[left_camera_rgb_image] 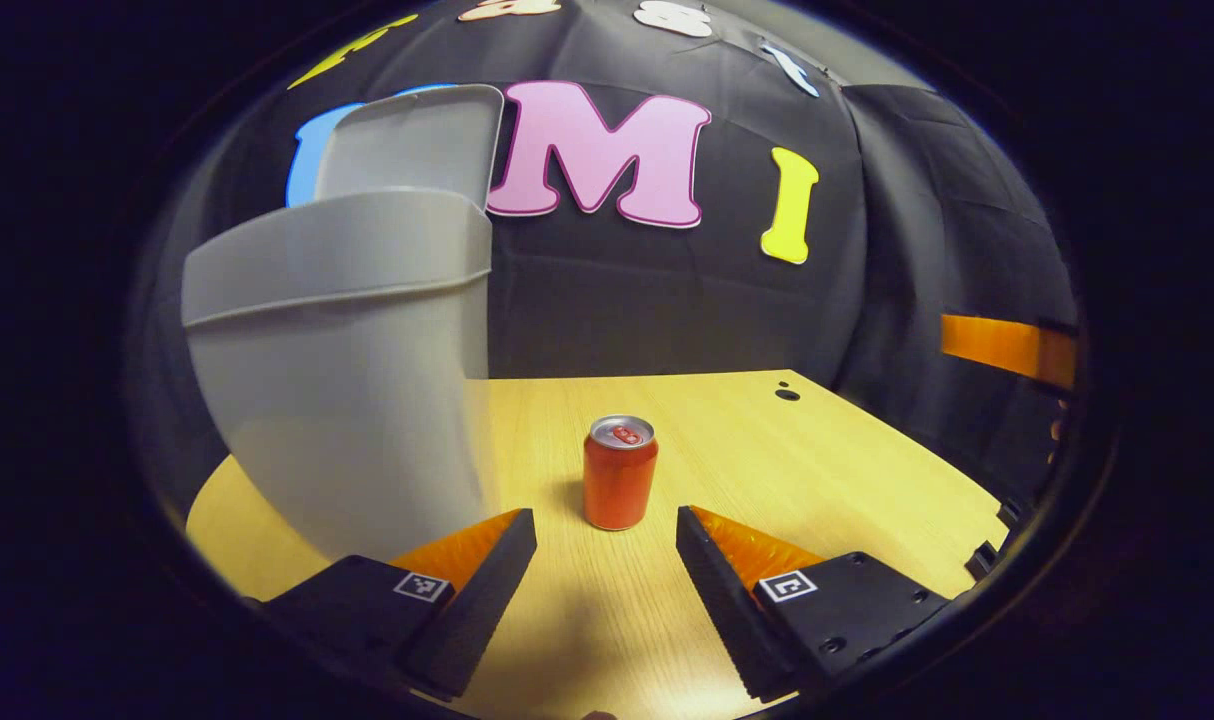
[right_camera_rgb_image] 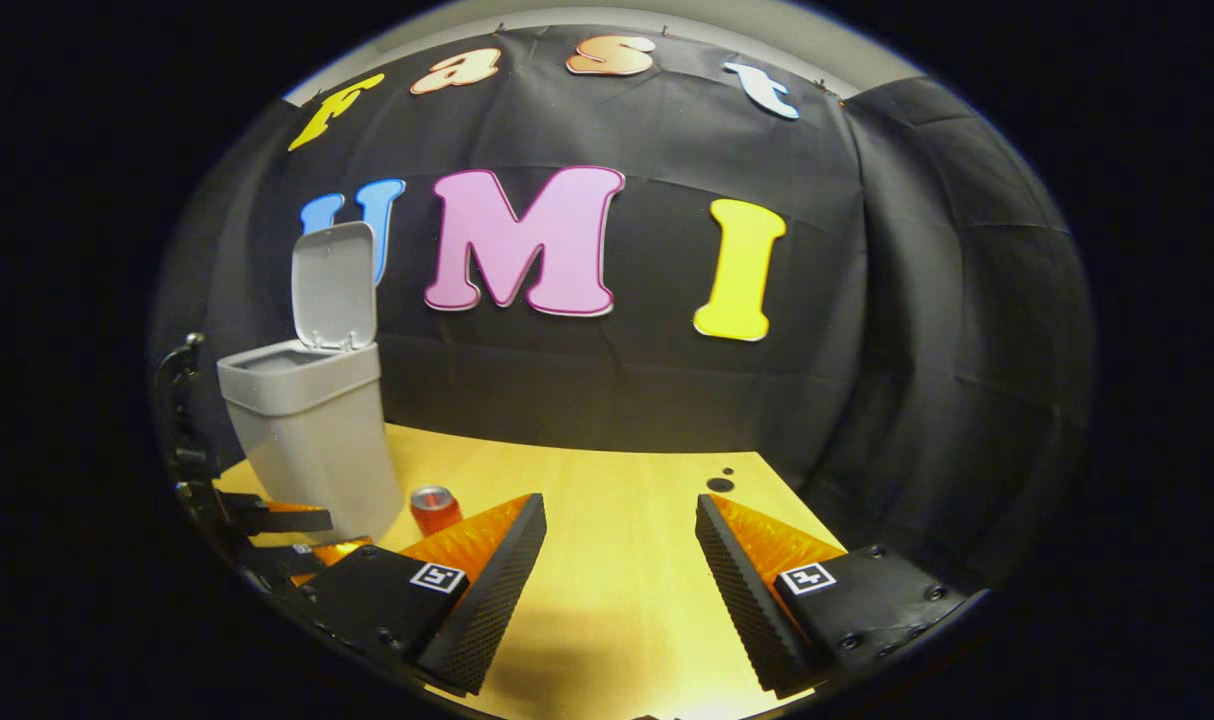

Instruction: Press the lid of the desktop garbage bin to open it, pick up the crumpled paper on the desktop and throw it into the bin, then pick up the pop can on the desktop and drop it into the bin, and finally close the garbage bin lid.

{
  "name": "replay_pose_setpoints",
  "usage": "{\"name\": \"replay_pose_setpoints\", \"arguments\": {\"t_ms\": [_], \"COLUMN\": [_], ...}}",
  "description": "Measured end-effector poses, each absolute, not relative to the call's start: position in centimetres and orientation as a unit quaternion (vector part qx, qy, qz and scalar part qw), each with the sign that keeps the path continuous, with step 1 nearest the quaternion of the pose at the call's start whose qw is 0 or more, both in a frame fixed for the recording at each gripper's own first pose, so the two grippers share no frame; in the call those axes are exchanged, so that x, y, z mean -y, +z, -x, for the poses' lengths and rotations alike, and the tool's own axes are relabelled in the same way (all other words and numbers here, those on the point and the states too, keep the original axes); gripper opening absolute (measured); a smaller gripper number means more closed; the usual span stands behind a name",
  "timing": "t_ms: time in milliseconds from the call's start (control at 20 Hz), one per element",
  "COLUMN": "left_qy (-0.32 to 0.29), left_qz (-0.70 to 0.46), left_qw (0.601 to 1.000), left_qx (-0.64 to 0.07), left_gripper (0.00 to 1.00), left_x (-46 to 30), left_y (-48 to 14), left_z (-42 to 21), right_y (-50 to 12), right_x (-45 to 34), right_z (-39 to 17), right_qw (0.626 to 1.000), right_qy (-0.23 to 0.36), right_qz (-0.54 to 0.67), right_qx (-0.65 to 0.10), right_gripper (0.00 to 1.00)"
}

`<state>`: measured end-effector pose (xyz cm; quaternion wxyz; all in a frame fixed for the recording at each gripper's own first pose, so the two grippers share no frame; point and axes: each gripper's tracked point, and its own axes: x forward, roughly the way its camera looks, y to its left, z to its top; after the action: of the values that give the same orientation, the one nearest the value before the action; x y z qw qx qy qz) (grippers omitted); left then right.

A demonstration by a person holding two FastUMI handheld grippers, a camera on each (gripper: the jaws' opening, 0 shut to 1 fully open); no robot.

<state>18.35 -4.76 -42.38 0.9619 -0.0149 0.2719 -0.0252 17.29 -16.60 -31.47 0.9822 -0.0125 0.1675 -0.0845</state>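
The grey desktop bin (left_camera_rgb_image: 337, 370) stands at the left of the wooden desktop (left_camera_rgb_image: 787, 470) with its lid (left_camera_rgb_image: 412, 140) swung upright. A red pop can (left_camera_rgb_image: 620, 473) stands upright just to the bin's right. My left gripper (left_camera_rgb_image: 604, 520) is open, low over the desktop, and the can sits a little ahead of the gap between its fingers, touching neither. In the right gripper view the bin (right_camera_rgb_image: 312, 420), its raised lid (right_camera_rgb_image: 334, 285) and the can (right_camera_rgb_image: 434, 508) are far off to the left. My right gripper (right_camera_rgb_image: 620, 500) is open and holds nothing.
The left gripper (right_camera_rgb_image: 302, 533) shows at the far left edge of the right gripper view, near the bin's base. Two small holes (left_camera_rgb_image: 787, 394) mark the desktop's back right corner. Black cloth walls close the back and right sides.
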Motion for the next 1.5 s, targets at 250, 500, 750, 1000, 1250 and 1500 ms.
{"name": "replay_pose_setpoints", "arguments": {"t_ms": [250, 500, 750, 1000, 1250, 1500], "left_qy": [-0.017, -0.026, -0.008, -0.002, -0.011, -0.038], "left_qz": [-0.007, -0.022, -0.021, -0.017, -0.006, -0.021], "left_qw": [0.961, 0.962, 0.964, 0.965, 0.968, 0.972], "left_qx": [-0.276, -0.272, -0.265, -0.26, -0.251, -0.23], "left_gripper": [0.96, 0.96, 0.96, 0.96, 0.9, 0.89], "left_x": [5.4, 6.5, 6.1, 5.6, 6.2, 8.6], "left_y": [-46.5, -48.5, -49.2, -49.4, -48.5, -43.7], "left_z": [-23.5, -25.9, -27.8, -28.4, -28.4, -28.3], "right_y": [-35.5, -37.6, -38.2, -38.8, -38.9, -37.3], "right_x": [18.6, 19.1, 19.7, 19.9, 20.0, 20.6], "right_z": [-14.7, -14.3, -15.2, -15.3, -15.3, -15.1], "right_qw": [0.977, 0.975, 0.975, 0.975, 0.973, 0.973], "right_qy": [-0.104, -0.102, -0.1, -0.097, -0.097, -0.113], "right_qz": [0.001, -0.013, -0.008, -0.007, -0.011, -0.013], "right_qx": [-0.184, -0.197, -0.199, -0.202, -0.207, -0.202], "right_gripper": [0.97, 0.98, 0.98, 0.98, 0.98, 0.98]}}
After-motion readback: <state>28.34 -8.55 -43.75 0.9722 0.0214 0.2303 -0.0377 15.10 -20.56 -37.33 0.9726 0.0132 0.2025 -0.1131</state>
